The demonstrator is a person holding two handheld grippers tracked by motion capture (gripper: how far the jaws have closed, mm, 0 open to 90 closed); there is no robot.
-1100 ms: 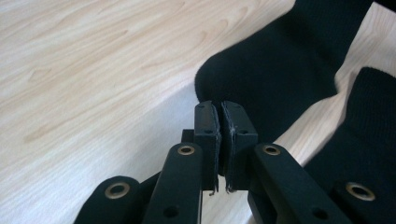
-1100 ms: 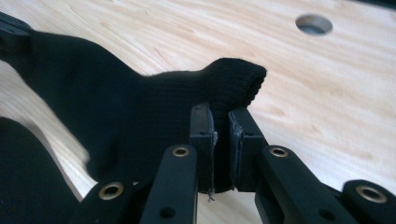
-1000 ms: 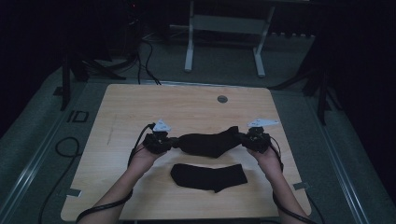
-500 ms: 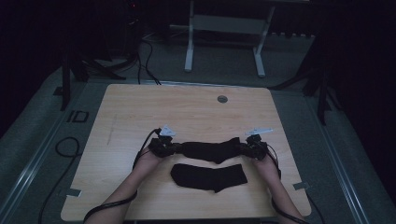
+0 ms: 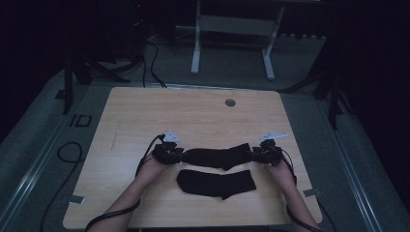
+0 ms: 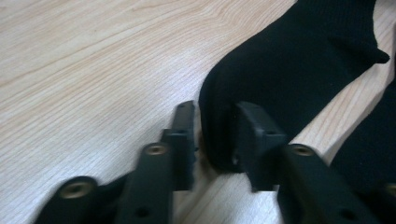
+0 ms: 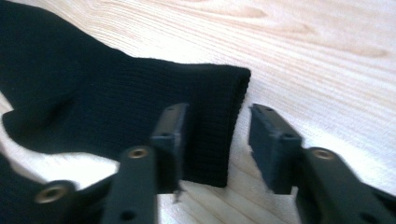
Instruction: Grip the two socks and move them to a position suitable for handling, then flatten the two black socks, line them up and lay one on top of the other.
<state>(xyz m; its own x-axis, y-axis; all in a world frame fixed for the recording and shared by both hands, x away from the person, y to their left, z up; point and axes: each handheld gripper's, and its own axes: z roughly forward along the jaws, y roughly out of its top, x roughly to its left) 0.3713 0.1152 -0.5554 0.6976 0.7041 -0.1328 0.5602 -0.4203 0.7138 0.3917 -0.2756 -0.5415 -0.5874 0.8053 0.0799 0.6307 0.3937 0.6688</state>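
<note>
A black sock is lying stretched flat across the wooden table, just beyond a second black sock that is resting nearer the person. The left gripper is sitting at the far sock's left end, its jaws having just been opening; in the left gripper view the toe end is lying between the parted jaws, no longer squeezed. The right gripper is sitting at the same sock's right end, jaws likewise just opening; in the right gripper view the ribbed cuff is lying loose in the gap. A small round grommet is sitting well beyond the far sock
</note>
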